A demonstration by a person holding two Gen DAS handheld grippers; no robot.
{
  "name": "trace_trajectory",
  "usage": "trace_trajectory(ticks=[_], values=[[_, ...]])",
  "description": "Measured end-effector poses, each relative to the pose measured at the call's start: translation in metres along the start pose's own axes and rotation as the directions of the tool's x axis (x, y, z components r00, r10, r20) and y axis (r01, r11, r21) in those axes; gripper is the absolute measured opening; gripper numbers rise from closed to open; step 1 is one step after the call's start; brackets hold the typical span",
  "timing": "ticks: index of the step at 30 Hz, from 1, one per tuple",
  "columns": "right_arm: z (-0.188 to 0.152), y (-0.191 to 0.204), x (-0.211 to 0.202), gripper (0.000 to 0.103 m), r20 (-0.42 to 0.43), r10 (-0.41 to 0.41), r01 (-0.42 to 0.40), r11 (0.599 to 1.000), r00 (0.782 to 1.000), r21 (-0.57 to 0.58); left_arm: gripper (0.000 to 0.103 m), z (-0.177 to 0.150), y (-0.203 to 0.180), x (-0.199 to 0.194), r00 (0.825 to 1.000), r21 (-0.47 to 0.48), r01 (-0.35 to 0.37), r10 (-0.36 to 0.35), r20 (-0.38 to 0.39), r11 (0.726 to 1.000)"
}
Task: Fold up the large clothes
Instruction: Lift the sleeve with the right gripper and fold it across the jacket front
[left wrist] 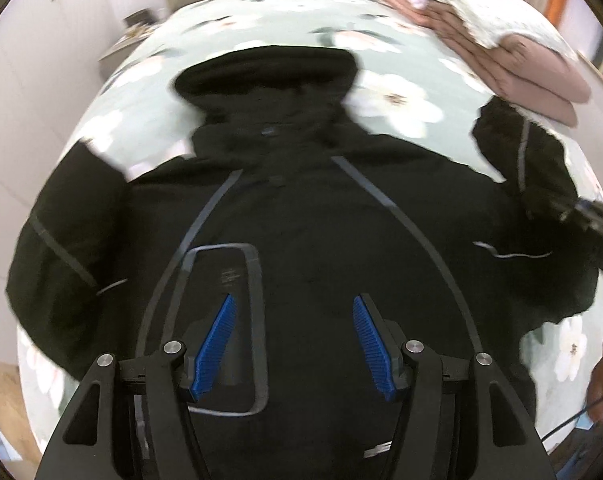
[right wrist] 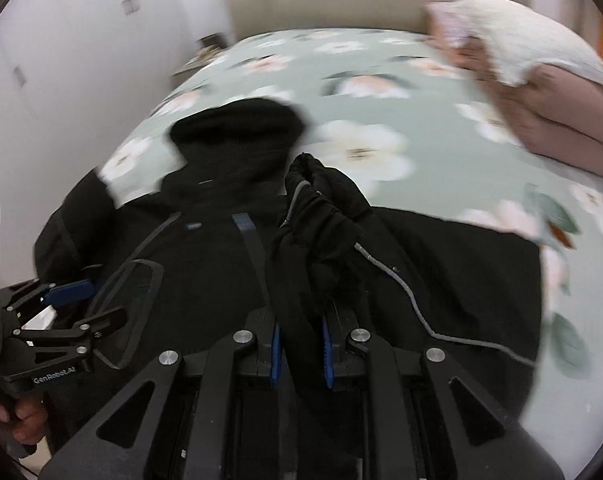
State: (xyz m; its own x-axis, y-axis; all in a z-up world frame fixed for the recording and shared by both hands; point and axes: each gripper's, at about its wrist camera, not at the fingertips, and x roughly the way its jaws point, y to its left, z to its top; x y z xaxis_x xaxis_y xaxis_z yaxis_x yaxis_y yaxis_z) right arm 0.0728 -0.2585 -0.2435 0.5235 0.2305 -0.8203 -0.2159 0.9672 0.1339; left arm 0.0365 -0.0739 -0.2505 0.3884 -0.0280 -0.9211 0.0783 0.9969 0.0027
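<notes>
A black hooded jacket (left wrist: 301,216) lay spread face up on the bed (left wrist: 401,60), which wore a green sheet printed with white flowers, the hood toward the headboard. The left tongs (left wrist: 293,344) hovered over the jacket's chest with their blue pads (left wrist: 215,348) standing wide and nothing between them. The right tongs (right wrist: 301,354) were clamped on a bunched sleeve (right wrist: 321,220), lifted above the jacket's body. Folded pink bedding (left wrist: 521,68) sat near the bed's far right corner, apart from the jacket.
</notes>
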Motion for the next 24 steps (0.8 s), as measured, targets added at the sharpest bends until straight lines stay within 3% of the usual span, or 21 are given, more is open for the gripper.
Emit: trace_trajectory(ticks=[5,10,12,13,15,16,19,24], values=[[0.003,0.09,0.049,0.018,-0.081,0.118,-0.123,0.991,0.99,-0.049,0.063,-0.014,0.058,0.007,0.999,-0.057,-0.02,0.018,-0.032,0.998],[-0.011,0.136,0.11,0.025,-0.209,0.128,-0.143,0.988,0.969,-0.058,0.063,-0.026,0.101,0.014,0.999,-0.098,-0.022,0.017,-0.051,0.995],[-0.021,0.141,0.141,0.039,-0.279,0.103,-0.117,0.993,0.955,-0.034,0.063,-0.029,0.114,0.016,0.998,-0.106,-0.01,0.004,-0.058,0.994],[-0.027,0.142,0.156,0.052,-0.319,0.113,-0.121,0.993,0.941,-0.007,0.063,-0.03,0.119,0.016,0.998,-0.108,0.0,-0.006,-0.061,0.994],[-0.029,0.144,0.162,0.069,-0.319,0.158,-0.161,0.987,0.934,0.019,0.063,-0.032,0.129,0.02,0.995,-0.105,0.06,-0.068,-0.076,0.993],[-0.029,0.145,0.159,0.075,-0.316,0.176,-0.178,0.984,0.932,0.024,0.063,-0.034,0.133,0.023,0.987,-0.094,0.127,-0.135,-0.092,0.987],[-0.029,0.146,0.14,0.075,-0.313,0.194,-0.192,0.981,0.93,0.038,0.063,-0.034,0.136,0.028,0.963,-0.085,0.237,-0.245,-0.111,0.968],[-0.048,0.117,0.078,0.075,-0.272,0.133,-0.117,0.99,0.953,0.073,0.063,-0.016,0.125,0.041,0.899,-0.137,0.415,-0.428,-0.088,0.899]])
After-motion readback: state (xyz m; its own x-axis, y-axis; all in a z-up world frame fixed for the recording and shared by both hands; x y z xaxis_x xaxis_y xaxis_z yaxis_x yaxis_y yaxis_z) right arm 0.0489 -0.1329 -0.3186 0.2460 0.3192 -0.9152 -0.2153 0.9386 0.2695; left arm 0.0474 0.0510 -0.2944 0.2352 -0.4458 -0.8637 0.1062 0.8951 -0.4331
